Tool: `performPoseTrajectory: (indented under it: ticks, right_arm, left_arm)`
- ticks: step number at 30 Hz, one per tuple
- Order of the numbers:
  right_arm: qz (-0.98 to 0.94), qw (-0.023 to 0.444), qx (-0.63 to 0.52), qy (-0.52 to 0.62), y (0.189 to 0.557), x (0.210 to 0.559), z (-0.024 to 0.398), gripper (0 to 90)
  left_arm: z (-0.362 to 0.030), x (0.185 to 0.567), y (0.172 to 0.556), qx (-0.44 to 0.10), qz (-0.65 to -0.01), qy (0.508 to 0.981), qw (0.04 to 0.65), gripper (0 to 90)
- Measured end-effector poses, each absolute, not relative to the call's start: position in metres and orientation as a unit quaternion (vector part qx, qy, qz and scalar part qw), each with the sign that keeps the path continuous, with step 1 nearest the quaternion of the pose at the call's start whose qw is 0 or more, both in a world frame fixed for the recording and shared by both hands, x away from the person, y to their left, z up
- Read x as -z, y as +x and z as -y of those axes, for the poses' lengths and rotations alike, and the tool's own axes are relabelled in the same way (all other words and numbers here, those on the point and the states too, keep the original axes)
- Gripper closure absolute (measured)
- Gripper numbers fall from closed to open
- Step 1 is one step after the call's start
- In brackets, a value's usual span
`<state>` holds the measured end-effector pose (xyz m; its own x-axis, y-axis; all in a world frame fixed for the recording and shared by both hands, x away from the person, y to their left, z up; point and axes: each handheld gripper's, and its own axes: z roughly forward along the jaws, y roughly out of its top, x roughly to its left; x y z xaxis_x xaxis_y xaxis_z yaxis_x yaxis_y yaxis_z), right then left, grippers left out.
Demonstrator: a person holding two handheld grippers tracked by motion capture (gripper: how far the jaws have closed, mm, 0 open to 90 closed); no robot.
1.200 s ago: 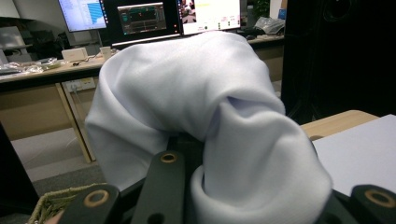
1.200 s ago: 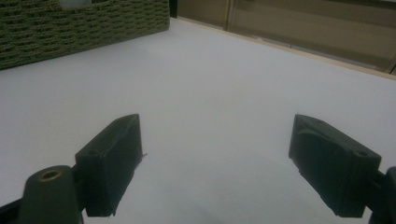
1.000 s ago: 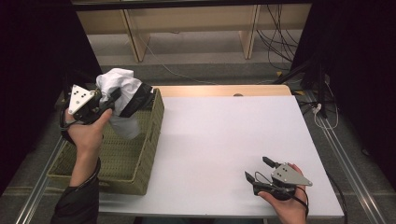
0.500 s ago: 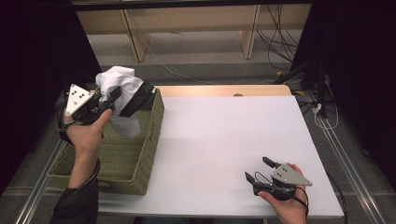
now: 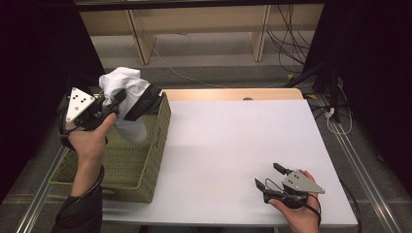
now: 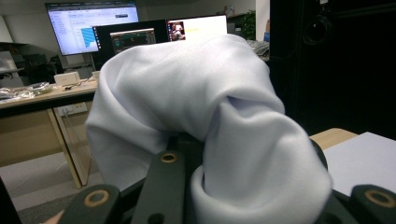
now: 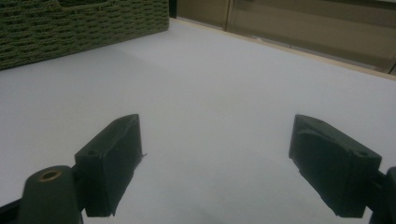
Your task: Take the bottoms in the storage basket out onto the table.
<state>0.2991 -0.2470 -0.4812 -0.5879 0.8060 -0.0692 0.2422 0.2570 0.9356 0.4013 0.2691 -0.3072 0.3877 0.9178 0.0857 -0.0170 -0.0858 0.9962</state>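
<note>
The left gripper (image 5: 127, 104) is clamped on a bunched white cloth (image 5: 125, 87), held up over the far end of a woven green basket (image 5: 131, 165) that sits at the left edge of the white table (image 5: 233, 145). In the high view the cloth bulges up and out past the jaws, with a lower fold hanging down toward the inside of the basket; whether that fold touches the basket's wall is hard to tell. The left hand (image 5: 90, 138) wraps the gripper's body from below, with the grey three-cornered plate (image 5: 79, 103) facing up.

In the left gripper view the white cloth (image 6: 205, 116) is draped over and around the black jaws, covering their tips, so the fabric is plainly pinched between them and rolls up in a thick fold above.

The right gripper (image 5: 272, 175) rests low at the near right part of the table, held by the right hand (image 5: 299, 208), well apart from the cloth and the basket. Its jaws stand wide apart with nothing between them; in the right gripper view (image 7: 215, 154) bare white tabletop lies between the two black pads, and the basket (image 7: 79, 28) shows far off at the upper left
</note>
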Motion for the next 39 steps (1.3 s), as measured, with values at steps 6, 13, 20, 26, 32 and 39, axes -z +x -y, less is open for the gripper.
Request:
performPoseTrajectory:
  ticks: [6, 13, 20, 26, 32, 39]
  right_arm:
    - [-0.738, 0.284, -0.499, 0.353, 0.3, 0.482, 0.247, 18.0]
    - [-0.74, 0.285, -0.497, 0.354, 0.299, 0.481, 0.247, 17.9]
    - [-0.739, 0.285, -0.497, 0.354, 0.299, 0.481, 0.247, 17.9]
    - [-0.738, 0.286, -0.5, 0.353, 0.299, 0.481, 0.247, 17.9]
    - [-0.737, 0.286, -0.5, 0.353, 0.299, 0.481, 0.247, 17.8]
    - [-0.738, 0.286, -0.499, 0.353, 0.299, 0.481, 0.247, 17.8]
  left_arm:
    - [-0.267, 0.305, 0.398, -0.417, -0.357, 0.608, 0.575, 74.7]
    - [-0.263, 0.302, 0.394, -0.418, -0.346, 0.607, 0.581, 74.6]
    - [-0.262, 0.299, 0.391, -0.422, -0.339, 0.605, 0.584, 74.6]
    - [-0.259, 0.297, 0.389, -0.423, -0.334, 0.605, 0.586, 74.6]
    - [-0.256, 0.296, 0.386, -0.425, -0.328, 0.606, 0.587, 74.6]
    - [-0.255, 0.294, 0.384, -0.425, -0.324, 0.607, 0.589, 74.6]
